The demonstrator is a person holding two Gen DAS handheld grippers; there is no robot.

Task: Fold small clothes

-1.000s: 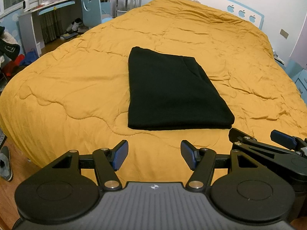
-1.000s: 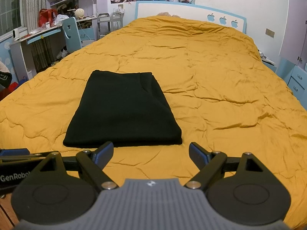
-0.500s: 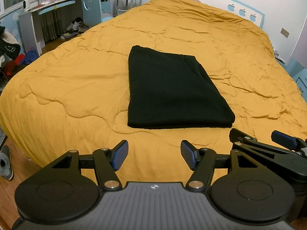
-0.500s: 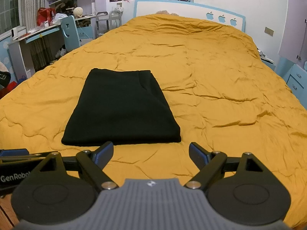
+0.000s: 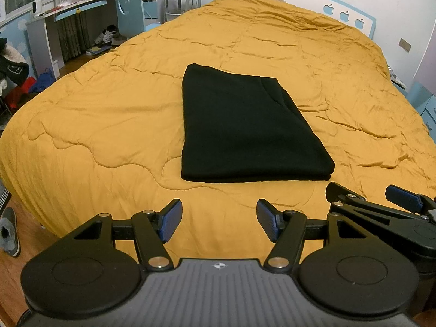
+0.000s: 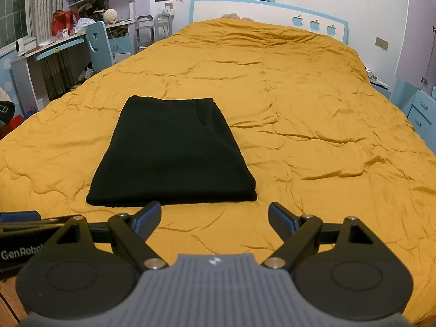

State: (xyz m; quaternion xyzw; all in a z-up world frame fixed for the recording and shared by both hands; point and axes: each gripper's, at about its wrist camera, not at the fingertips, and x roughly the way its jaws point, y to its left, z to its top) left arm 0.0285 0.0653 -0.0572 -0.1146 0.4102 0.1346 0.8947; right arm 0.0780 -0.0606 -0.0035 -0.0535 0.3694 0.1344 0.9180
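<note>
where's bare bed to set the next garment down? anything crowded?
Widest bare patch: the yellow quilt to the right of the folded black garment, up to the headboard. Another bare stretch lies left of the garment toward the desk. Tightest spot: the near strip between the garment's front edge and the open left gripper and right gripper.

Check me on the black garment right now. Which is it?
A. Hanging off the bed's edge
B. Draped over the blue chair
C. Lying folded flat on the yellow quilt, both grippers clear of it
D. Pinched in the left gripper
C: the black garment lies as a flat folded rectangle on the yellow quilt, while the left gripper and right gripper both stand open short of its near edge.
</note>
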